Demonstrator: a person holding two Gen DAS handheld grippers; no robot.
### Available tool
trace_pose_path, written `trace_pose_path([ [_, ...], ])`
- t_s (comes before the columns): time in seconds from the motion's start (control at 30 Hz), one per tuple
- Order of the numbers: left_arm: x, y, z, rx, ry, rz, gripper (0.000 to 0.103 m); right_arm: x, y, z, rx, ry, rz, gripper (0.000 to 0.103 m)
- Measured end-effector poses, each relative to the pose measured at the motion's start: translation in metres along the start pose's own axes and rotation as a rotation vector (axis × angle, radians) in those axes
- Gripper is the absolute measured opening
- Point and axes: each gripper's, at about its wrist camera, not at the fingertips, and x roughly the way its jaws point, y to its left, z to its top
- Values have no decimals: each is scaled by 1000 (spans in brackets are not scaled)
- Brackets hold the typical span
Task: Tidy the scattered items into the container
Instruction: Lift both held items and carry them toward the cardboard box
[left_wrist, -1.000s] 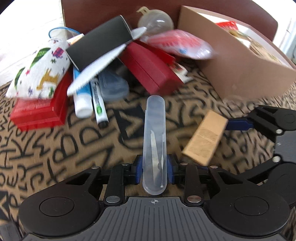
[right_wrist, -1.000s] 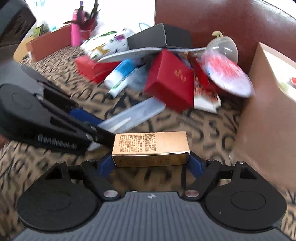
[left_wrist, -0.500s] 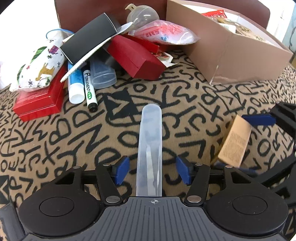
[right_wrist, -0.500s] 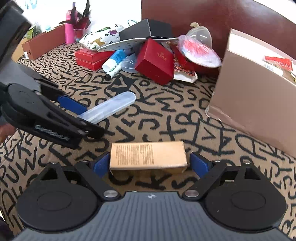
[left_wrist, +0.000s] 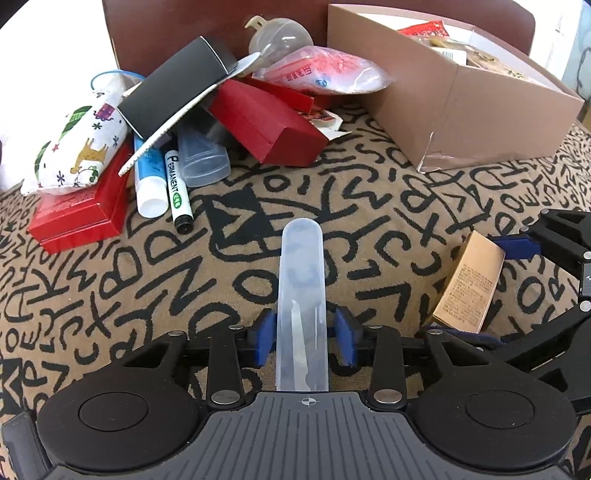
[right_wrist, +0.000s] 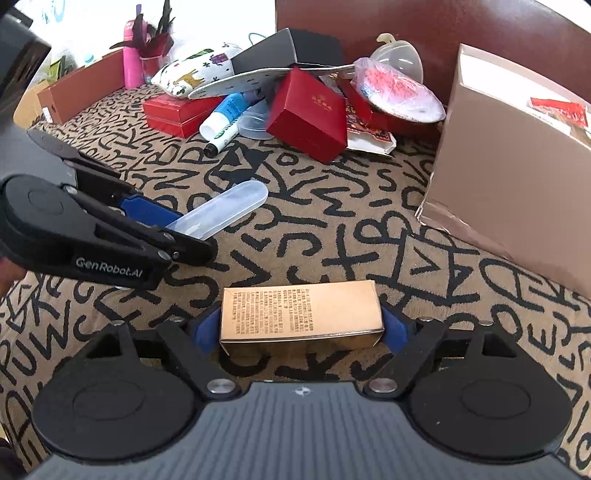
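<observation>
Letter-patterned cloth underneath; pink bottle, orange-brown tray far left.

"PERMANENT" on marker, "GenRobot.AI" on left tool

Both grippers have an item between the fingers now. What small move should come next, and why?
Probably finish closing both. The left gripper is closing round the clear case, small gaps still showing; the right gripper is closing on the gold box. Both items still sit on the patterned cloth, away from the cardboard box.
</observation>
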Motion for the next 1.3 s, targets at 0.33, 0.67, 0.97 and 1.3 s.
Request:
trace_pose_path([
  [0.33, -27, -13, -17, -18, 8, -74, 25, -21, 6, -16, 12, 10, 2, 85],
  [0.67, -89, -55, 9, 48, -131, -140, 25, -87, -15, -15, 33, -114, -5, 85],
  [0.97, -129, -99, 88, 127, -293, -166, 25, -146, -59, 35, -44, -236, -89, 85],
  [1.3, -103, -120, 191, 63, -308, -177, 25, -135, -128, 116, -105, -268, -224, 85],
])
